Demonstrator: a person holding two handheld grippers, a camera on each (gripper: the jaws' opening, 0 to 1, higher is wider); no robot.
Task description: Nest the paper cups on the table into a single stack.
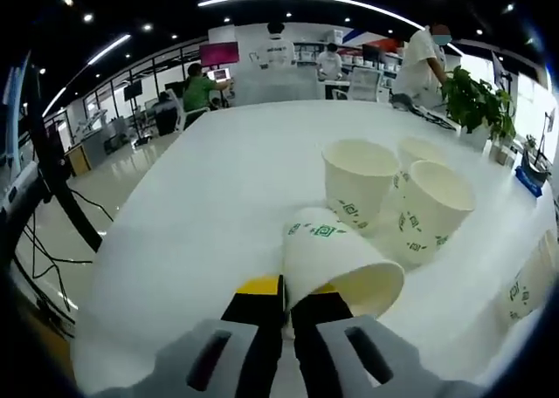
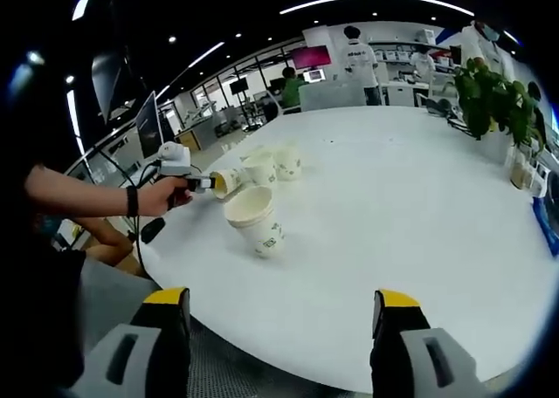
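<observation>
My left gripper (image 1: 286, 300) is shut on the rim of a white paper cup (image 1: 336, 257) with green print, held tilted on its side just above the white table (image 1: 201, 206). Beyond it stand three upright cups (image 1: 358, 181), close together. Another cup (image 1: 524, 286) sits at the far right. In the right gripper view, a hand holds the left gripper (image 2: 194, 182) with that tilted cup (image 2: 225, 182) beside two upright cups (image 2: 272, 164). A single cup (image 2: 255, 218) stands nearer. My right gripper (image 2: 281, 318) hangs open and empty over the table's near edge.
A potted plant (image 1: 476, 101) stands at the table's far right, also the plant (image 2: 493, 101) in the right gripper view. A black stand with cables (image 1: 61, 197) is off the table's left edge. People stand and sit at desks in the background.
</observation>
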